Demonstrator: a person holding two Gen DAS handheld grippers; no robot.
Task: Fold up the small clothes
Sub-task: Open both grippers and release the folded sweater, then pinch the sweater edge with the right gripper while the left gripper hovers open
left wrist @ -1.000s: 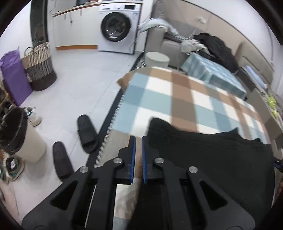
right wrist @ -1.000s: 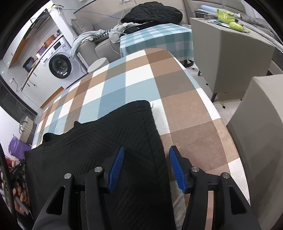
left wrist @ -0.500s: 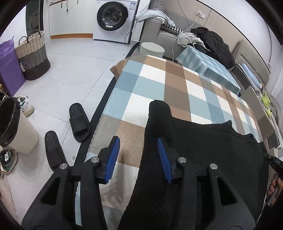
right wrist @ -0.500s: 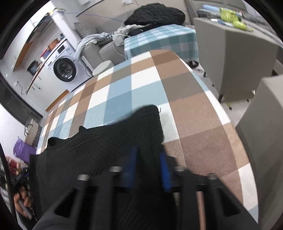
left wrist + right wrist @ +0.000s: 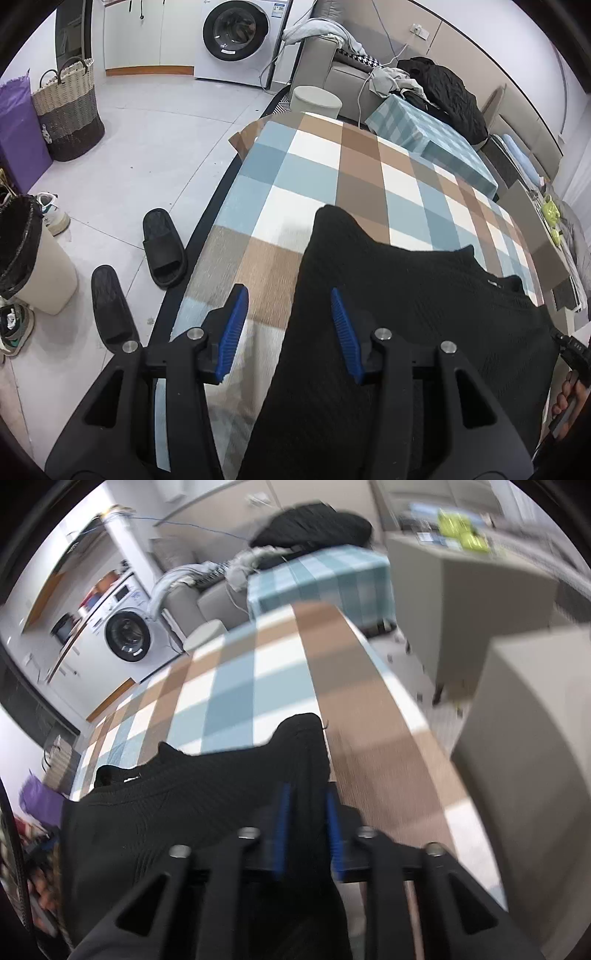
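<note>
A black knit garment [image 5: 406,314] lies spread on the table's plaid cloth [image 5: 362,173]. My left gripper [image 5: 288,291] hangs over the garment's left edge with its jaws opening. The edge runs between the blue pads and neither pad presses on it. In the blurred right wrist view, my right gripper [image 5: 306,790] sits over the garment's [image 5: 184,812] right sleeve. Its jaws are opening, and the sleeve cloth fills the narrow gap between the pads. A person's hand [image 5: 565,402] shows at the lower right of the left wrist view.
Two black slippers [image 5: 164,247] and a lined bin [image 5: 33,258] stand on the floor left of the table. A woven basket [image 5: 68,118], a washing machine [image 5: 236,33] and a round stool [image 5: 316,101] lie beyond. A grey seat [image 5: 528,757] stands right of the table.
My left jaws went from shut to wide apart, letting go of the garment's edge. My right jaws narrowed onto the sleeve, which now looks gathered, and the right view shifted.
</note>
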